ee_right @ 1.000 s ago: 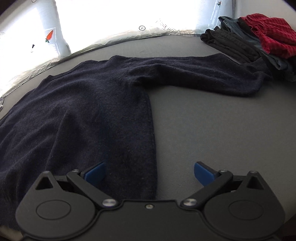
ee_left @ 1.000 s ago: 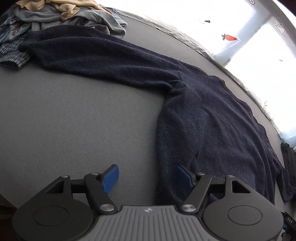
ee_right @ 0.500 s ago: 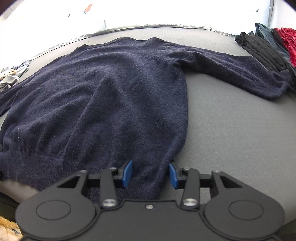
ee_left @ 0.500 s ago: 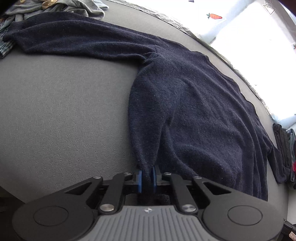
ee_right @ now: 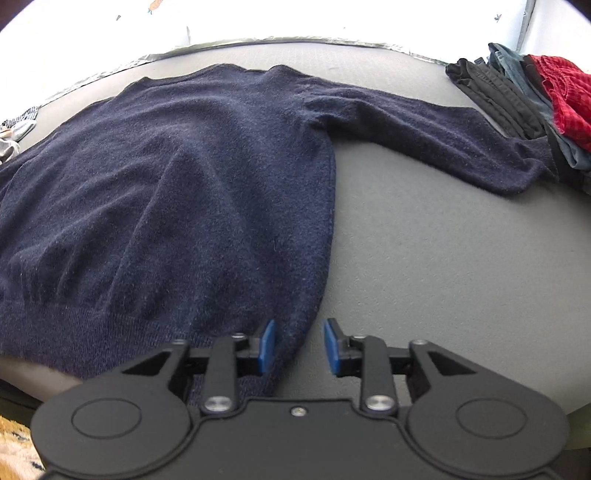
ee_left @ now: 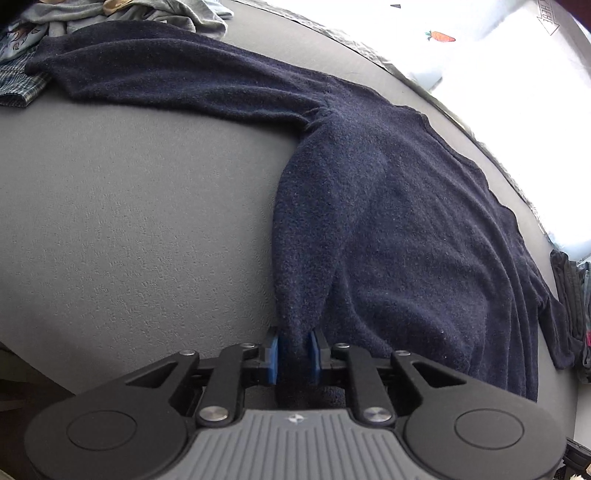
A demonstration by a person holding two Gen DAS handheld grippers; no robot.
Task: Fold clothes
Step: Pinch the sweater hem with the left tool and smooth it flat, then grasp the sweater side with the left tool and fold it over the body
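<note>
A dark navy sweater (ee_left: 388, 206) lies spread on the grey table with both sleeves stretched out sideways. My left gripper (ee_left: 293, 350) is shut on the sweater's bottom left hem corner, which bunches between the blue pads. In the right wrist view the sweater (ee_right: 192, 177) fills the left half. My right gripper (ee_right: 299, 345) sits at the bottom right hem corner with its blue pads partly apart; the hem edge lies between them, against the left pad.
A pile of grey, tan and plaid clothes (ee_left: 110, 18) lies at the far left by the left sleeve's cuff. A stack of black, grey and red clothes (ee_right: 524, 92) lies at the far right by the right cuff. Bare grey table (ee_right: 461, 258) lies beside the sweater.
Both grippers moved onto the sweater's bottom hem corners. The left one shut on its corner and stays shut. The right one narrowed from wide open around the hem edge.
</note>
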